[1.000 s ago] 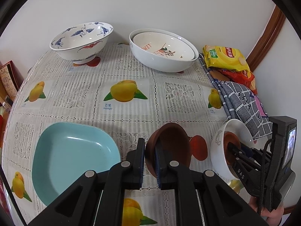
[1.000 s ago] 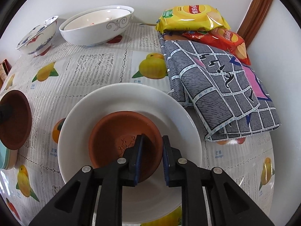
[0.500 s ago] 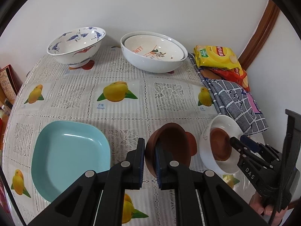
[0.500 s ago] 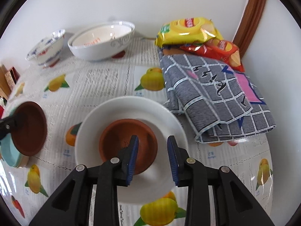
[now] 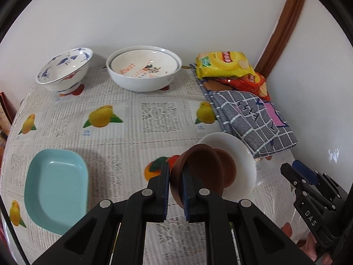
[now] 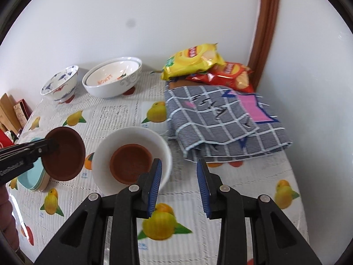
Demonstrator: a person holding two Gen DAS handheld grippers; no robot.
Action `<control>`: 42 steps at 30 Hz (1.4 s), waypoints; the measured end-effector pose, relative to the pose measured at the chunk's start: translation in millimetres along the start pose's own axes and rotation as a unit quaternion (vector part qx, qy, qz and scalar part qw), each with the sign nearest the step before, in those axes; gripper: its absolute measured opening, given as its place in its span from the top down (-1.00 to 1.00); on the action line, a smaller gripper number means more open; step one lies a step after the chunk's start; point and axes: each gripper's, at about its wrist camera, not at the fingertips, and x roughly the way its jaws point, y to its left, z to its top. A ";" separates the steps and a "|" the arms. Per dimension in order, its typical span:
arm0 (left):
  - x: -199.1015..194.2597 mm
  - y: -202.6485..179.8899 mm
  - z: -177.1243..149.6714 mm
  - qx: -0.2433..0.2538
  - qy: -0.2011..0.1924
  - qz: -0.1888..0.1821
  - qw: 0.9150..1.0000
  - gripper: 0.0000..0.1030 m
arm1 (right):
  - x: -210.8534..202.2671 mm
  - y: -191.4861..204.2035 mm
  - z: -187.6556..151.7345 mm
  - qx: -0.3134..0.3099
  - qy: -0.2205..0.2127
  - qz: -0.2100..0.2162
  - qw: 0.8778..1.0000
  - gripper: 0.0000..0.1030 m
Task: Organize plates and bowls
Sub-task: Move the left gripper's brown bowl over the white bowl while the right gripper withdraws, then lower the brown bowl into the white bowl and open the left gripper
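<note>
Left wrist view: the left hand-held gripper is clamped on the rim of a brown clay saucer, carried tilted above the desk. It looks stiff, light and brittle, so the rim pinch suits it. A teal square plate lies at left, nested white bowls behind.

Right wrist view: the right hand-held gripper holds nothing, jaws apart, above the white plate bearing a second clay saucer. A folded checked cloth and crisp packets crowd the right.
</note>
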 end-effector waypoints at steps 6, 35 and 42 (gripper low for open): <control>7.5 -24.0 -3.4 0.009 0.006 -0.008 1.000 0.80 | -9.9 -31.3 -12.9 0.025 -0.007 -0.013 1.000 0.37; 68.0 -37.8 8.3 -0.015 0.036 -0.040 0.998 0.78 | 15.9 -59.2 -53.4 0.062 0.010 -0.007 0.998 0.26; 77.7 -36.8 7.5 -0.027 0.046 -0.059 0.997 0.77 | 23.0 -57.4 -56.5 0.066 0.024 -0.004 0.998 0.26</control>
